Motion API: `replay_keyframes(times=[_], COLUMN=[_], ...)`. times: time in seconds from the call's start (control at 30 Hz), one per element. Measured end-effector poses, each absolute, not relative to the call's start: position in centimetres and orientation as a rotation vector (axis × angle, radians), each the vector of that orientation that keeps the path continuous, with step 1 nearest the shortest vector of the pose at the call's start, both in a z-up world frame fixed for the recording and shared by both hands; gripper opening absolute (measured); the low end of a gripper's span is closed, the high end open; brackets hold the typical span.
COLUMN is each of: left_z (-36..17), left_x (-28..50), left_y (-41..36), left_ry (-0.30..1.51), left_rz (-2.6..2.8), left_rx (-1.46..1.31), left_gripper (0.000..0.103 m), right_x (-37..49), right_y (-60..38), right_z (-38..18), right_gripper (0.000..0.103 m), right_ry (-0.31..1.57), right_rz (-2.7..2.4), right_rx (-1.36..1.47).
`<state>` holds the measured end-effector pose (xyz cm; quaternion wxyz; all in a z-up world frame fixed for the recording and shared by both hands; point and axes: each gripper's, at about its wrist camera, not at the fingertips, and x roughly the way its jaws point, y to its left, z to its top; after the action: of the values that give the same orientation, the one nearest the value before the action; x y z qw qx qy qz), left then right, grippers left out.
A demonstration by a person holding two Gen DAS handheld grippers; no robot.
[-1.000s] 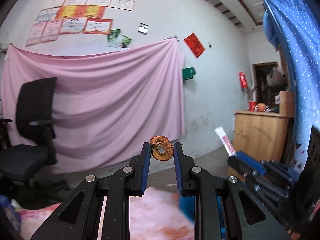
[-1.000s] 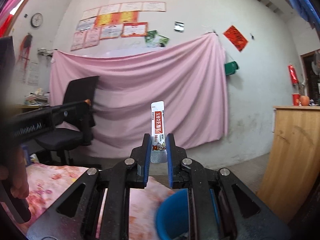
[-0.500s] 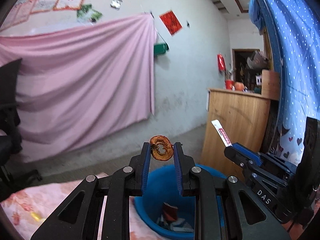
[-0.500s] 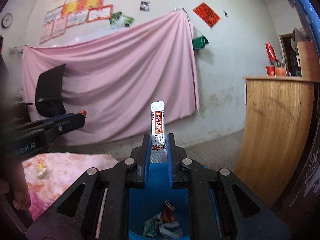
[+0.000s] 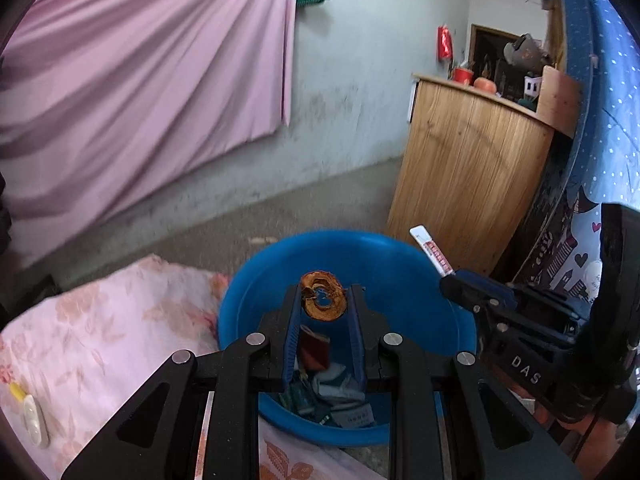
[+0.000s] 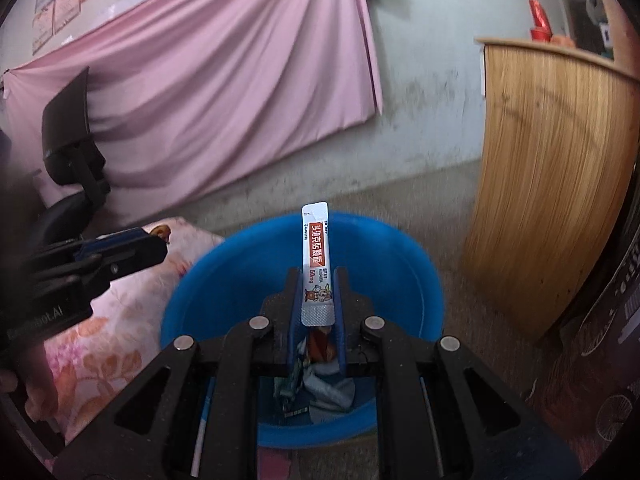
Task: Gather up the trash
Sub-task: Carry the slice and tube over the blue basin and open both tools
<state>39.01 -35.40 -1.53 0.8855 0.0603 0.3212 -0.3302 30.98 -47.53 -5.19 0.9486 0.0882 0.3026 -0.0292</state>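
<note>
My left gripper (image 5: 323,298) is shut on a brown dried fruit ring (image 5: 323,302), held above a blue basin (image 5: 400,264) that has several wrappers lying in its bottom. My right gripper (image 6: 316,280) is shut on a white sachet with a red label (image 6: 315,256), which stands upright over the same blue basin (image 6: 400,268). In the left wrist view the right gripper (image 5: 454,276) comes in from the right with the sachet (image 5: 432,249) sticking out over the basin's rim. In the right wrist view the left gripper (image 6: 158,242) sits at the left, beside the basin.
A pink flowered cloth (image 5: 100,328) covers the surface left of the basin, with a small white and yellow object (image 5: 30,416) on it. A wooden cabinet (image 6: 548,184) stands at the right, a black office chair (image 6: 68,148) at the left, and a pink sheet (image 5: 140,64) hangs on the wall.
Both grippers have swung right and tilted down, from facing the wall to hanging over the blue basin. Each still holds its piece of trash.
</note>
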Motion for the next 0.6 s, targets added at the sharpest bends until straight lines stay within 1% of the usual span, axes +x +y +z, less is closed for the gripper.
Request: replay_keyframes(times=[0.27,0.53,0.57,0.6], left_z=[-2.9,-3.8,-3.8,-3.8], left_x=[40.8,41.3,41.3,41.4], left_y=[-35.6,-34.3,-34.4,-34.4], left_ry=[0.801,0.875,0.882,0.89], left_rz=[-0.675,-0.643,-0.638,-0.635], left_rx=[0.107,0.104,0.108,0.11], left_gripper=[0.019,0.02,0.02,0.024], right_x=[31.6,32.0,32.1,32.1], right_y=[-47.3,-47.6,-47.6,-47.6], right_z=[-6.0,-6.3,-6.3,-6.3], right_gripper=[0.042,0.043,0.043,0.044], right_ry=[0.677,0.707,0.709,0.713], right_rz=[-0.04,-0.033,-0.034,-0.034], right_rx=[0.182,0.2,0.198,0.194])
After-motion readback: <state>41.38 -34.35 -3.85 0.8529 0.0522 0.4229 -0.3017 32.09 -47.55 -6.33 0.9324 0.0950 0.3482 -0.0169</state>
